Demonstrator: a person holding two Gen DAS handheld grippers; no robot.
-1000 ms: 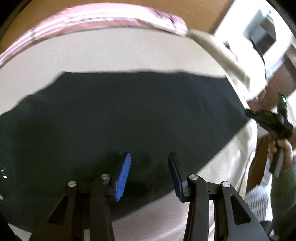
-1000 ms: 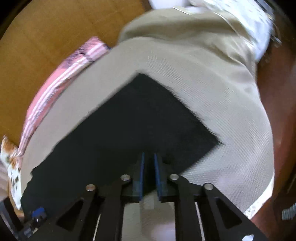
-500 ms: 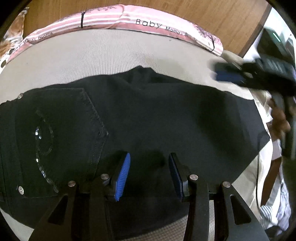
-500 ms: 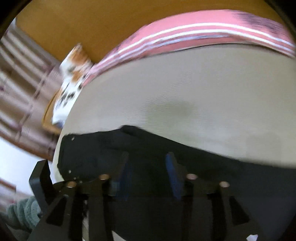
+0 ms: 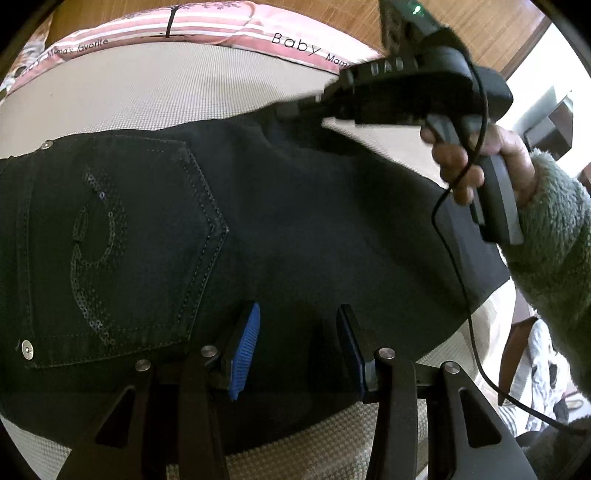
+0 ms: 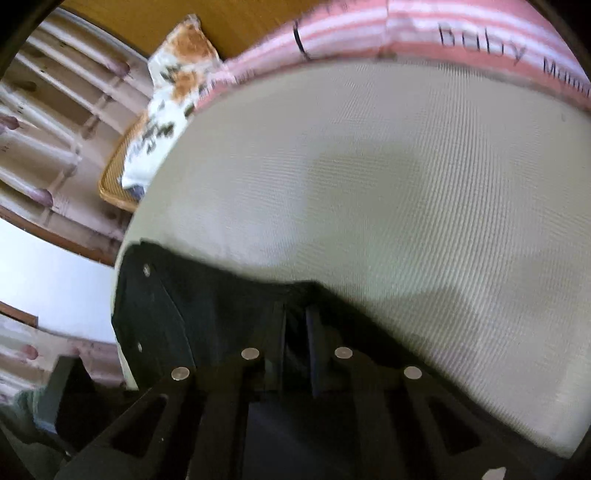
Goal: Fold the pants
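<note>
Black pants (image 5: 295,221) lie flat on a beige bed sheet (image 5: 184,92), the sequinned back pocket (image 5: 122,240) at the left. My left gripper (image 5: 299,310) hovers open over the near part of the pants, its blue pads apart and pressing on nothing. At the pants' far edge, my right gripper (image 5: 291,109) is held by a hand (image 5: 465,170) in a green fleece sleeve. In the right wrist view its jaws are closing, and the right gripper (image 6: 297,314) stands nearly together on a raised fold of the black pants (image 6: 207,314).
A pink striped blanket (image 5: 221,26) printed "Baby" lies along the far side of the sheet (image 6: 369,184). A black cable (image 5: 454,258) hangs from the right gripper across the pants. Off the bed's left corner are a patterned cloth (image 6: 173,74) and a wicker tray (image 6: 114,184).
My right gripper swung from the pant-leg end to the pants' far edge, opened on the way, then shut on the fabric. The left gripper slid along the pants; the pocket came into view.
</note>
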